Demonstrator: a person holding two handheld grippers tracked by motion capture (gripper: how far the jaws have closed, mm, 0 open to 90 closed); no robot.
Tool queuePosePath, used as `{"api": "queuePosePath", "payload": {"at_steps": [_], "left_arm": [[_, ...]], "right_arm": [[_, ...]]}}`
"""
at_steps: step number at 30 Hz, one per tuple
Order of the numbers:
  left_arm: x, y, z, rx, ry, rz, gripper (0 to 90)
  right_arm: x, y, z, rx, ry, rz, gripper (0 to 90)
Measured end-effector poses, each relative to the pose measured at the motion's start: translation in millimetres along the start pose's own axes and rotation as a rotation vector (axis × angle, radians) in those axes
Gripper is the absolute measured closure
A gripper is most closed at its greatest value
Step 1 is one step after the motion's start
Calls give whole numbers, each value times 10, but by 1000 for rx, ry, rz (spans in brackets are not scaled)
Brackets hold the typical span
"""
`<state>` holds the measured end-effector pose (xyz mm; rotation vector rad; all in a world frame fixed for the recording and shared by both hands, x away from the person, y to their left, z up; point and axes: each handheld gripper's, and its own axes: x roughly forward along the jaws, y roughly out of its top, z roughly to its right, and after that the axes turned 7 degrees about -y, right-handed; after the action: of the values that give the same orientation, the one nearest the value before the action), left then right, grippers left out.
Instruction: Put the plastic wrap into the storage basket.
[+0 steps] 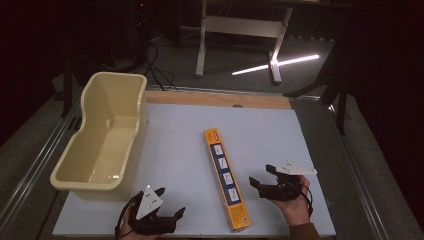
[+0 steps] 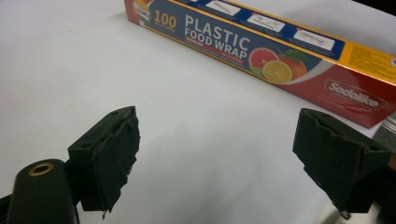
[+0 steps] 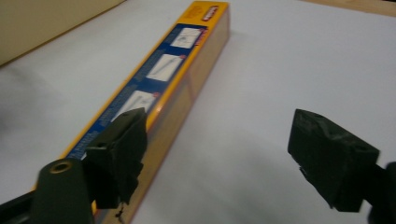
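Observation:
A long orange and blue box of plastic food wrap (image 1: 226, 178) lies flat on the white table top (image 1: 175, 150), running from the middle toward the front edge. My left gripper (image 1: 169, 202) sits open at the front, left of the box, with nothing between its jaws. In the left gripper view the box (image 2: 261, 56) lies ahead of the gripper (image 2: 217, 154). My right gripper (image 1: 262, 175) is open just right of the box. In the right gripper view the box (image 3: 173, 79) runs along behind the left jaw of the gripper (image 3: 219, 154).
A cream plastic tub (image 1: 102, 132) stands at the table's left side, with nothing in it. A wooden strip (image 1: 215, 98) edges the far side of the table. Beyond it are a white table frame (image 1: 240, 35) and dark floor.

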<state>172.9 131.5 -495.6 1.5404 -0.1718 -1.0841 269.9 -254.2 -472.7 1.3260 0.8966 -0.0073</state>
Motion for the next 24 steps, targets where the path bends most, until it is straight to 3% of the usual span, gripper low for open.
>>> {"api": "queuePosePath", "payload": {"at_steps": [5,10,15,24], "left_arm": [[-103,-41,-80,10,1,1,150],[-207,-99,-196,-19,15,27,158],[-235,-111,-218,-25,25,45,160],[-225,-116,-231,-28,37,42,159]], "right_arm": [[96,125,-153,-36,16,-49,151],[244,266,-376,-76,41,-83,139],[443,362,-594,-137,55,-125,121],[856,338,-761,-195,6,-270,121]]}}
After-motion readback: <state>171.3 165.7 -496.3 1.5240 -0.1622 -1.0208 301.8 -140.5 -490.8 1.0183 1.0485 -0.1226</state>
